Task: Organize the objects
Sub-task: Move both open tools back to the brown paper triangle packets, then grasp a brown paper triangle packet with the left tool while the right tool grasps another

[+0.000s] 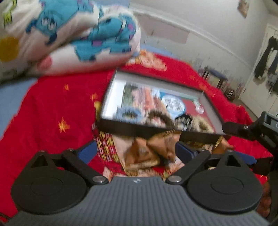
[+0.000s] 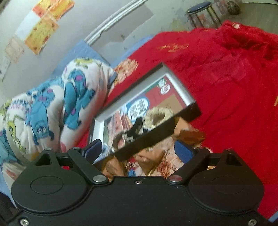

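A black-sided open box [image 1: 156, 111] with a grey inner wall lies on the red bedspread [image 1: 52, 107]; inside are printed pictures and small fuzzy items. It also shows in the right wrist view [image 2: 147, 111], tilted. My left gripper [image 1: 137, 149] is open just in front of the box's near wall, its blue pads [image 1: 88, 151] wide apart. My right gripper [image 2: 139, 149] is open at the box's near corner, its pads [image 2: 182, 151] apart with the black wall between them. The right gripper also shows at the left wrist view's right edge [image 1: 252, 132].
A folded white quilt with blue cartoon monsters [image 1: 69, 34] lies beyond the box on the left, also in the right wrist view [image 2: 52, 107]. A patterned picture on the bedspread lies under both grippers. A blue stool [image 2: 201, 10] stands past the bed. Clothes hang on a door [image 1: 267, 59].
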The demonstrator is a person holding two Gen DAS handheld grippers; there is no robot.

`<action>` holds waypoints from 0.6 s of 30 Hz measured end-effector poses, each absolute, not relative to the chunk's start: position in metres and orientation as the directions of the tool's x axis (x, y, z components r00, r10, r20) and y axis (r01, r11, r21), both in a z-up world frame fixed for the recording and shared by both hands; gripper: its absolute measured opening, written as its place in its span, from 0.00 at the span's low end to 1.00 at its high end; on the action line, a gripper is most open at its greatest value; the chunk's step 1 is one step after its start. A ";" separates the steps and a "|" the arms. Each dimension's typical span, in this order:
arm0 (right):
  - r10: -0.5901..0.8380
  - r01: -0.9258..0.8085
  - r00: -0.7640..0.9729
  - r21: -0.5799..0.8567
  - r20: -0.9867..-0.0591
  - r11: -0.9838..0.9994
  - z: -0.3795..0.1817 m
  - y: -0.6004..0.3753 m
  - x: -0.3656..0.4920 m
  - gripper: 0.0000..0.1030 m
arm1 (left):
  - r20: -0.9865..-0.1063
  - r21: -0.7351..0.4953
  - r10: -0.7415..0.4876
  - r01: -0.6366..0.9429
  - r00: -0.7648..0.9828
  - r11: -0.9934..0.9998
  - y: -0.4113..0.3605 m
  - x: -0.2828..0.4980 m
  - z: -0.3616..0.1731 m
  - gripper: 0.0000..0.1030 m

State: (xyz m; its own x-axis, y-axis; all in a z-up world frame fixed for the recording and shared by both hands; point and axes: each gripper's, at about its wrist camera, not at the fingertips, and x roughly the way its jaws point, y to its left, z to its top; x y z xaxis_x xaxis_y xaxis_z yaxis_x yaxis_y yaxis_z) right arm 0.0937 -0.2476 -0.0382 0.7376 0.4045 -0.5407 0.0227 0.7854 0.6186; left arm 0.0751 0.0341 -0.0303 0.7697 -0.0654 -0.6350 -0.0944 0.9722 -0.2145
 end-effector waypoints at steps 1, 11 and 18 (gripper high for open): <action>0.409 0.021 0.727 0.613 -0.551 0.790 -0.041 -0.244 0.096 0.85 | -0.652 -0.211 -0.066 -0.097 0.756 0.973 0.033 0.079 -0.036 0.91; 0.409 0.057 0.621 0.559 -0.668 0.827 -0.076 -0.214 0.121 0.68 | -0.690 -0.169 -0.025 -0.127 0.724 0.977 0.026 0.102 -0.057 0.71; 0.383 0.059 0.627 0.532 -0.678 0.845 -0.078 -0.205 0.124 0.68 | -0.702 -0.144 -0.019 -0.116 0.712 0.983 0.020 0.107 -0.062 0.53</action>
State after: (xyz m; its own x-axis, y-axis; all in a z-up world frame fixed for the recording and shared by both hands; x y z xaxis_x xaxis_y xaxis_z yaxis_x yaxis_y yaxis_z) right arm 0.1243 -0.2047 -0.0779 0.6268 0.3834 -0.6783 0.0588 0.8448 0.5318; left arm 0.1069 0.0197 -0.0623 0.7123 -0.0187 -0.7016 -0.1159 0.9828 -0.1438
